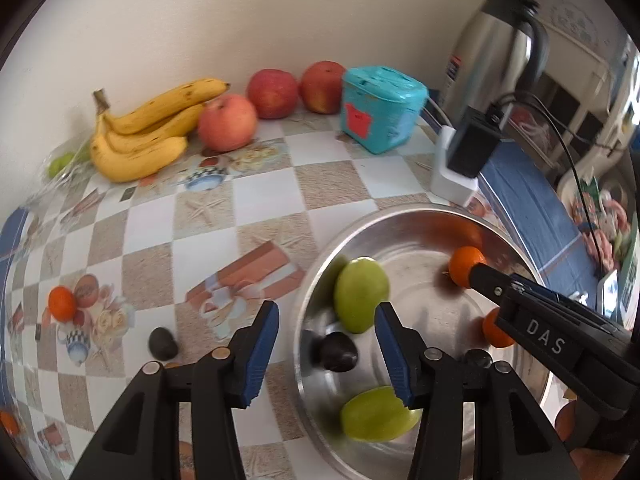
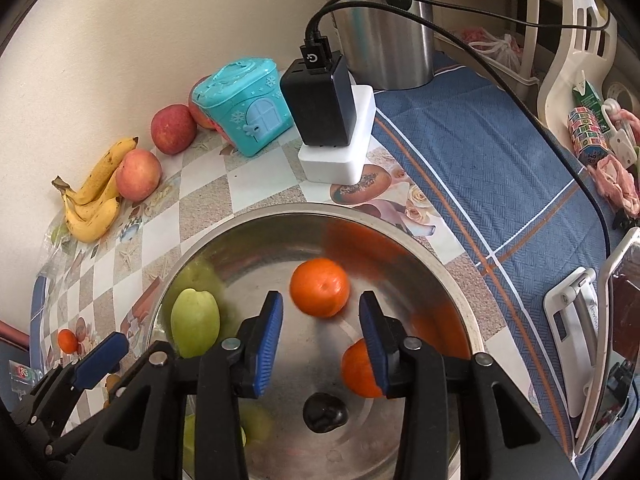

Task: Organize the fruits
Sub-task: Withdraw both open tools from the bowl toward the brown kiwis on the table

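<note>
A steel bowl (image 1: 320,280) (image 2: 192,256) holds two green fruits (image 1: 361,295) (image 1: 378,413), a dark plum (image 1: 339,352) (image 2: 324,412) and two oranges (image 2: 319,287) (image 2: 360,372). My left gripper (image 1: 326,340) is open and empty above the bowl's left rim. My right gripper (image 2: 320,334) is open and empty above the bowl, with one orange just beyond its fingertips. On the table lie another orange (image 1: 62,303), a dark plum (image 1: 163,344), bananas (image 1: 148,128) and three red apples (image 1: 227,122).
A turquoise toy house (image 1: 380,108) (image 2: 244,108), a black charger on a white block (image 2: 332,120) and a steel thermos (image 1: 496,48) stand behind the bowl. A blue cloth (image 2: 500,168) and a phone on a stand (image 2: 600,340) lie to the right.
</note>
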Demonstrator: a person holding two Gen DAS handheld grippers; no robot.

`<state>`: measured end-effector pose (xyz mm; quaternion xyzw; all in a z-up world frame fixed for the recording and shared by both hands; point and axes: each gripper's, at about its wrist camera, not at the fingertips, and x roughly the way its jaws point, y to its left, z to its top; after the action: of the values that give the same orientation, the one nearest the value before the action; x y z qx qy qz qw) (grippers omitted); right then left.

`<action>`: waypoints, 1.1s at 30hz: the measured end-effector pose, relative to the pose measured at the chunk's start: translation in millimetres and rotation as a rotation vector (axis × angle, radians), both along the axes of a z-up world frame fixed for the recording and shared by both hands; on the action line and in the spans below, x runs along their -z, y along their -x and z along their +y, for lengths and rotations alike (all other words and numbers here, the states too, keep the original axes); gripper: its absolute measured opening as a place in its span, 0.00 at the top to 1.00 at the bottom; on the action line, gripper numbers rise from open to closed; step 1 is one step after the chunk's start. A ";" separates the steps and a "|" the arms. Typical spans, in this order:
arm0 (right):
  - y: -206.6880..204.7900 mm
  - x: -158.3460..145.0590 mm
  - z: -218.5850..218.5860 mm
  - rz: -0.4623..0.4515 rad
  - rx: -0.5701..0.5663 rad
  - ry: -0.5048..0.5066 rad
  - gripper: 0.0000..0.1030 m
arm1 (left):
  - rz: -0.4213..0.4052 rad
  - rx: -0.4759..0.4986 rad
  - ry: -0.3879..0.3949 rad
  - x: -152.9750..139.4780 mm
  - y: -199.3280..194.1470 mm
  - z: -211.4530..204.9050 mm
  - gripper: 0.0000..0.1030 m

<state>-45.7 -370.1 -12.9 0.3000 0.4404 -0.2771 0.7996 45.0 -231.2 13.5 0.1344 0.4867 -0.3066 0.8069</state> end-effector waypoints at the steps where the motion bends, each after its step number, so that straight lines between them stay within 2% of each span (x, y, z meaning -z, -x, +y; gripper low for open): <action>1: -0.7 -0.9 0.8 0.002 -0.002 0.002 0.59 | 0.007 -0.021 0.002 -0.8 -3.6 4.8 0.47; 8: -6.4 -7.2 10.9 0.026 -0.035 0.011 0.59 | 0.074 -0.233 0.052 -2.6 -37.2 52.8 0.47; 14: -10.2 -13.2 20.2 0.043 -0.068 0.017 0.59 | 0.118 -0.361 0.092 -0.2 -55.0 88.2 0.47; 23: -22.7 -25.3 42.2 0.034 -0.147 0.033 0.59 | 0.132 -0.449 0.121 -1.4 -66.3 117.2 0.47; 33: -27.8 -33.7 51.0 0.034 -0.183 0.061 0.59 | 0.138 -0.471 0.123 -1.0 -68.5 123.6 0.47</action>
<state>-17.8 -319.1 20.8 0.2293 0.4707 -0.2213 0.8227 113.5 -107.6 14.6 -0.0534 0.5388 -0.1478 0.8276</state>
